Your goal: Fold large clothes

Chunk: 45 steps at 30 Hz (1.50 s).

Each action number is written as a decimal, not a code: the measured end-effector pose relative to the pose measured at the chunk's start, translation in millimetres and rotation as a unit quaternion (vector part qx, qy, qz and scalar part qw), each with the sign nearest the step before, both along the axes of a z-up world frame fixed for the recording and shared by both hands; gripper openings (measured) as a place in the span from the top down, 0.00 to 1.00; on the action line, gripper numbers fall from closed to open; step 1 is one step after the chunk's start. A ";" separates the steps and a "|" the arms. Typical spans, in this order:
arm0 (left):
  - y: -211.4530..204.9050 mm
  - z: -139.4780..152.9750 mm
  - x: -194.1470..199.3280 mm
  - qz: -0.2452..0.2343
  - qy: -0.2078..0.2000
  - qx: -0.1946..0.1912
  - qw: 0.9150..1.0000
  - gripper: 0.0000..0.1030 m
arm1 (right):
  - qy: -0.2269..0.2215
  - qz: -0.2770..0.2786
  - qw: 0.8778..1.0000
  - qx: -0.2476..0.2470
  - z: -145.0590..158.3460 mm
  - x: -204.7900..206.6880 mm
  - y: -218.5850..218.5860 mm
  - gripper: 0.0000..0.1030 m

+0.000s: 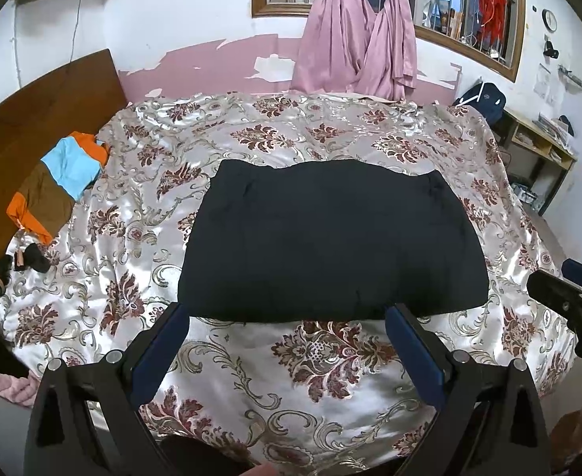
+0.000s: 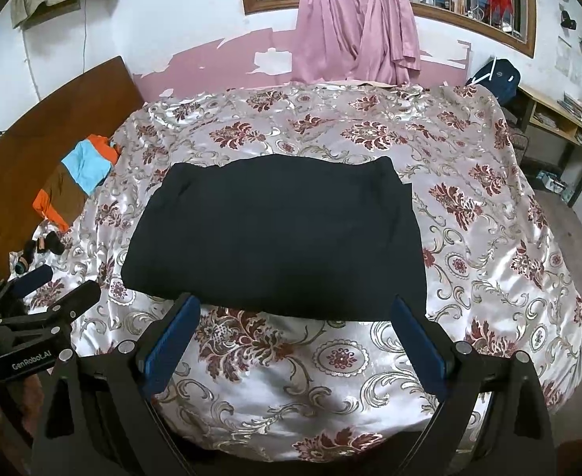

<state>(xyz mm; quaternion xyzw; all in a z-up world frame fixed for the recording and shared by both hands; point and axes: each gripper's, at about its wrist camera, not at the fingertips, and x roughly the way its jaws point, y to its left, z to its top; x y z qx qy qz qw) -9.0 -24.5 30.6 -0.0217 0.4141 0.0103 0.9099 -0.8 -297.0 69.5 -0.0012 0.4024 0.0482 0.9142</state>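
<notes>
A dark navy garment (image 1: 330,238) (image 2: 279,238) lies folded into a flat rectangle in the middle of the bed. My left gripper (image 1: 287,309) hovers open just short of its near edge, blue pads wide apart, nothing between them. My right gripper (image 2: 295,301) is likewise open over the near edge and holds nothing. Each gripper shows at the side of the other's view: the right one (image 1: 569,297) at the right edge, the left one (image 2: 52,301) at the lower left.
A floral satin bedspread (image 1: 311,361) covers the bed. Folded orange, blue and brown clothing (image 1: 60,182) lies by the wooden headboard (image 1: 33,119), with small dark items (image 1: 21,261) nearby. Pink curtains (image 1: 354,39) hang at the far window; a shelf (image 1: 541,139) stands at the right.
</notes>
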 end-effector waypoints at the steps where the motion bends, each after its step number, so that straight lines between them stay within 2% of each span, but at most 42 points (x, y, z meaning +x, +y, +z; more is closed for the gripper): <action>1: 0.4 -0.4 0.9 0.000 0.001 0.000 1.000 0.03 | 0.000 0.000 1.000 0.000 0.2 0.3 -0.4 0.09; 45: 2.2 -2.8 4.3 -0.001 0.004 -0.007 1.000 0.03 | -0.002 0.000 1.000 -0.002 -2.6 8.3 -3.8 0.09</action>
